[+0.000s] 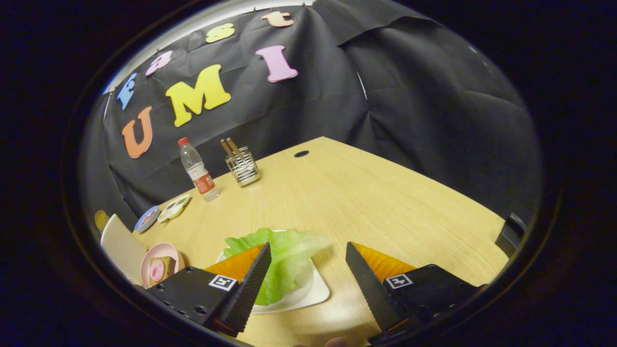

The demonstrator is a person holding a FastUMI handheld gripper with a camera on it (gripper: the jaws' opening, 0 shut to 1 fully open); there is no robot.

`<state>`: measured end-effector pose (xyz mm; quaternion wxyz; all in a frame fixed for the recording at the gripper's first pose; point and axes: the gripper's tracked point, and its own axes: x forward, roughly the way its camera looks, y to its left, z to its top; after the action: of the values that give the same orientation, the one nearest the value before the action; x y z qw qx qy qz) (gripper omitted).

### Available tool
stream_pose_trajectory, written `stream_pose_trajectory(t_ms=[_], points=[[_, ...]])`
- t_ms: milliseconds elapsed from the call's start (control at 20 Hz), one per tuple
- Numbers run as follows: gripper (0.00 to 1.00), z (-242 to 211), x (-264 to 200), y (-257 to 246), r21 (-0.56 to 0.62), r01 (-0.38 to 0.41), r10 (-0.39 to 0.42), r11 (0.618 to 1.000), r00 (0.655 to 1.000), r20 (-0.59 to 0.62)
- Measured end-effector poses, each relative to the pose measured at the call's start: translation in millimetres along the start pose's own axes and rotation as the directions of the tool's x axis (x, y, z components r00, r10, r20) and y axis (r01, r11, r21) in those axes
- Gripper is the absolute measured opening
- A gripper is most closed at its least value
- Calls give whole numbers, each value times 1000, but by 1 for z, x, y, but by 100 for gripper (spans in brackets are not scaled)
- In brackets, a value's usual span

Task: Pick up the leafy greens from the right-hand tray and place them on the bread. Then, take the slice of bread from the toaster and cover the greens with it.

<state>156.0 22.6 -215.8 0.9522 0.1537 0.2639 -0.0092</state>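
Your table is a pale wood-grain top, and most of it ahead and to the right of your fingers lies bare, running out to its far edge against the black cloth wall. A small dark round hole sits near the far corner. The crowding is all on your left: a clear plastic water bottle with a red cap stands near the far-left edge, a wire-mesh holder with brown sticks in it stands just beside it, and two small flat dishes lie nearer you along that edge. Closer still, a pink plate carries a small pale block, with a cream board just to its left.

Your gripper is spread wide; its fingers hold nothing and touch nothing. The leafy greens lie on a white tray with rounded corners. The left finger's ridged tip overlaps the leaf's left side in your view, while the right finger stands well apart over bare wood. The leaf therefore sits between the fingers but pushed toward the left one, reaching just ahead of its tip.

The leaf is light green, ruffled at the rim and slightly glossy. The inner faces of both fingers are ridged.
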Motion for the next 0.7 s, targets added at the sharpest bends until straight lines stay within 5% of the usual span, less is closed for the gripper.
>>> stream_pose_trajectory(t_ms=[450, 700], points=[[92, 6, 27, 9, 72, -28, 31, 997, 999, -38], [55, 8, 32, 1, 105, -12, 18, 994, 998, -52]])
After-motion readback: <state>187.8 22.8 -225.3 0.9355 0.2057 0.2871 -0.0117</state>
